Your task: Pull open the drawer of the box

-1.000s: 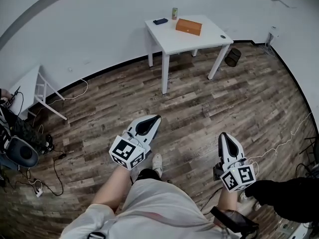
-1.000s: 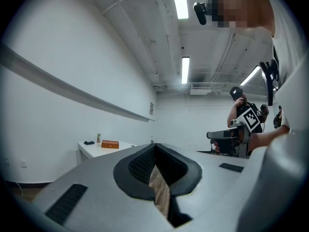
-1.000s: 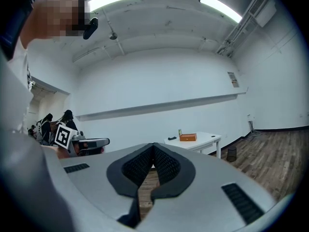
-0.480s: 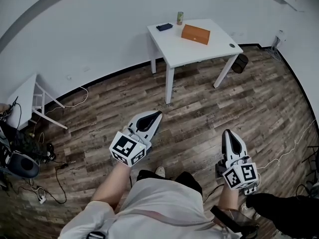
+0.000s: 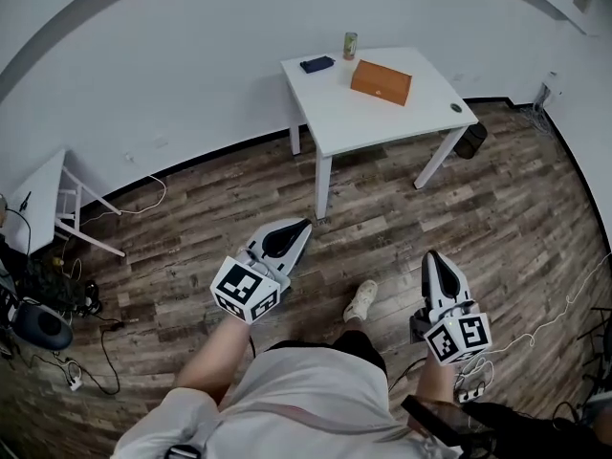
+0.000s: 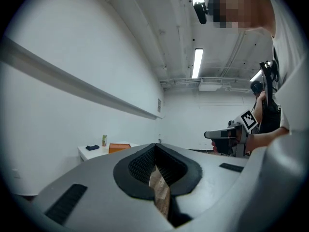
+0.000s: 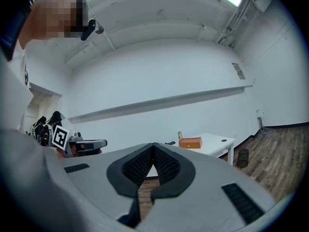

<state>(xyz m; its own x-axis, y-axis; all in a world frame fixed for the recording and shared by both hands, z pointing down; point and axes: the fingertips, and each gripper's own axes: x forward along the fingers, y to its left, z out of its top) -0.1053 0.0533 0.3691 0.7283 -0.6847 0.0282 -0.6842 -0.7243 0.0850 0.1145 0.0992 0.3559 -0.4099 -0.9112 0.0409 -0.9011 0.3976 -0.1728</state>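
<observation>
The orange-brown box (image 5: pixel 381 81) lies on a white table (image 5: pixel 344 113) across the room, well ahead of both grippers; its drawer looks closed. The same box (image 6: pixel 119 148) shows small and far off in the left gripper view, and the box (image 7: pixel 190 142) also appears in the right gripper view. My left gripper (image 5: pixel 304 225) is held low over the wooden floor, jaws shut and empty, tips meeting (image 6: pixel 155 147). My right gripper (image 5: pixel 430 257) is beside it, also shut with nothing in it (image 7: pixel 153 147).
A green can (image 5: pixel 350 45) and a dark flat object (image 5: pixel 316 64) sit at the table's back edge, and a small black disc (image 5: pixel 455 107) near its right edge. A black bin (image 5: pixel 470 140) stands beside the table. Cables and gear (image 5: pixel 43 304) lie at the far left.
The table and box have drawn closer in the head view as the person walks toward them; one foot has stepped forward. Both grippers stay shut in the same held pose.
</observation>
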